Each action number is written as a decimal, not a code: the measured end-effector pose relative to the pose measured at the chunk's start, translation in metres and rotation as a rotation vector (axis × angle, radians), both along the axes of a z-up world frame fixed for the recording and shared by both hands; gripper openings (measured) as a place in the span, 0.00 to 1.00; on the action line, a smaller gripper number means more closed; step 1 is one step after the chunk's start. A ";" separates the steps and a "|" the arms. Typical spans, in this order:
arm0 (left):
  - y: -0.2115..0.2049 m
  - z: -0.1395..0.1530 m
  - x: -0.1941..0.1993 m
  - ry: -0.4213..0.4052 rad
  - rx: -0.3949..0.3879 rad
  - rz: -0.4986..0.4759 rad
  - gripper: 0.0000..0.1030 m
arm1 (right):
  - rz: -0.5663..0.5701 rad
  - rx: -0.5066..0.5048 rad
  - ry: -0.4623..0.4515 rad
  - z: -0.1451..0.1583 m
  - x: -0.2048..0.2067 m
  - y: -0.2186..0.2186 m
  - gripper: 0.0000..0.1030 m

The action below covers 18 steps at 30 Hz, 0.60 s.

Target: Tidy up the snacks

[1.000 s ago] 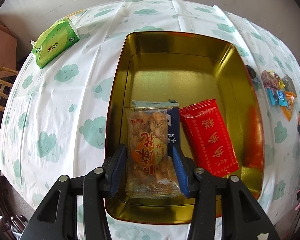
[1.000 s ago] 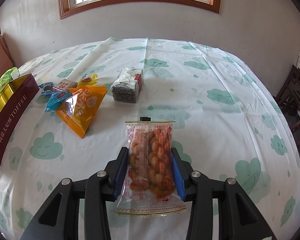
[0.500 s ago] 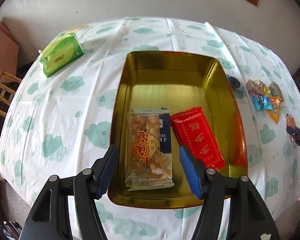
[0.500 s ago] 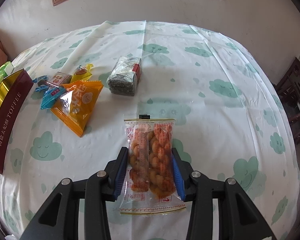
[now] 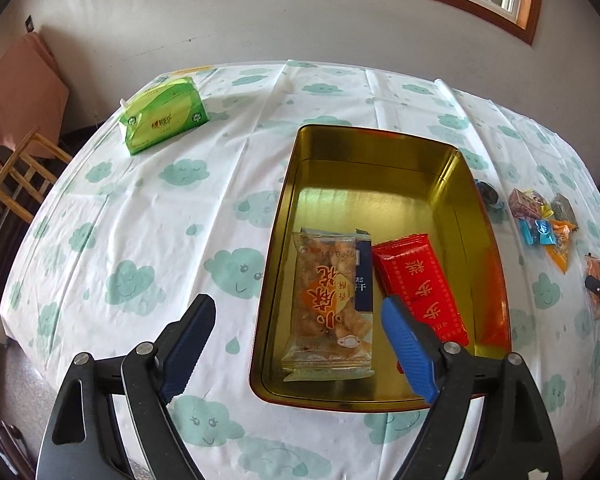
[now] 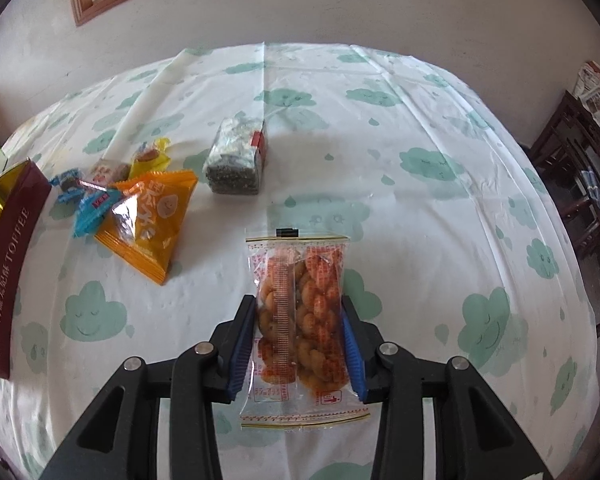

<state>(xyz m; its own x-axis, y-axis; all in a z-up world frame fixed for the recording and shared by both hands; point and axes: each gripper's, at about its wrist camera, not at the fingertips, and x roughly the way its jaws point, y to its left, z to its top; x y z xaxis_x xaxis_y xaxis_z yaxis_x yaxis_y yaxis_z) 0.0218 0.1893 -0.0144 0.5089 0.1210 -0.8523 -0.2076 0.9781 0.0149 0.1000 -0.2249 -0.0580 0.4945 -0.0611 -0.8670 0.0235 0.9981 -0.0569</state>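
Left gripper [image 5: 298,316]: jaws just opened wide, empty, above the tin [image 5: 380,136]. Right gripper [image 6: 298,338]: clamped on twist pack [image 6: 298,304]; orange bag [image 6: 150,220] at 10 o'clock.

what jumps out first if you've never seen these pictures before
The gold tin, open on the cloud-print tablecloth, draws the eye first: a clear twist-snack packet lies over a dark blue packet beside a red packet, and the left gripper has just been opening, with nothing between its pads. Next comes the right gripper, shut on a clear packet of fried dough twists, with an orange packet and small sweets to its left.
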 end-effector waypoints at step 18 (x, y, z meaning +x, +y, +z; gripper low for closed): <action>0.031 0.002 -0.021 -0.051 0.036 0.133 0.81 | 0.258 0.164 -0.140 0.070 -0.019 0.150 0.39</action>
